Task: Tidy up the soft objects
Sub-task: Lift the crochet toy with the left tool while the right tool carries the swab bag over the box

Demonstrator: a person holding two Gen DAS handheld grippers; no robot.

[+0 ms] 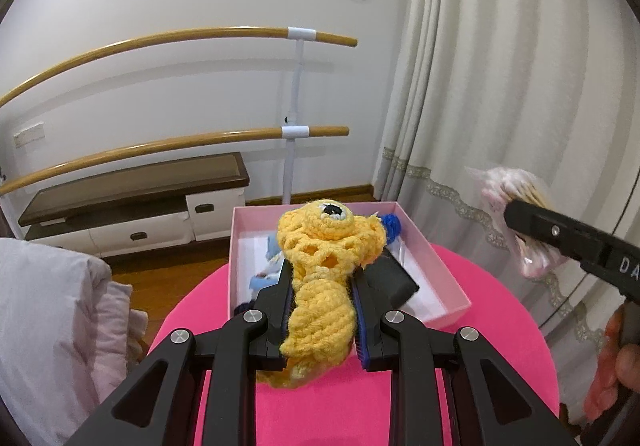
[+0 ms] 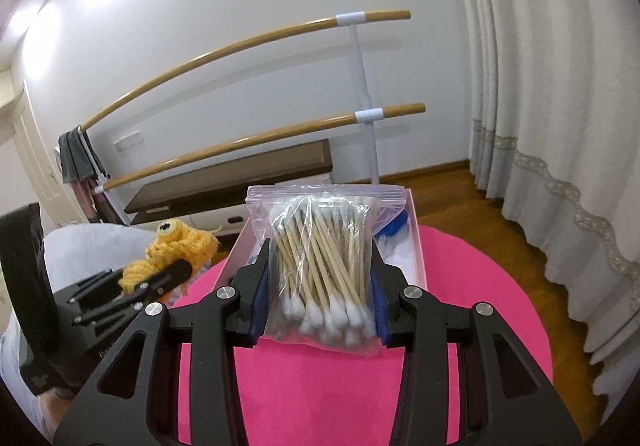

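text: "DA", cut off by frame edge | on: right hand-held gripper [image 1: 516, 215] | other text: none legible

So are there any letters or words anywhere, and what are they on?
"DA": white letters on the black right gripper, cut off by the picture's edge in the left wrist view.

Raised lettering on the black left gripper body in the right wrist view: too dark and blurred to read.

Nothing readable on the clear zip bag of cotton swabs or the pink cardboard box.

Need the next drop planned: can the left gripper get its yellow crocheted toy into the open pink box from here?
Probably yes: the left gripper, shut on the yellow crocheted toy, faces the open pink box, with no lid between them.
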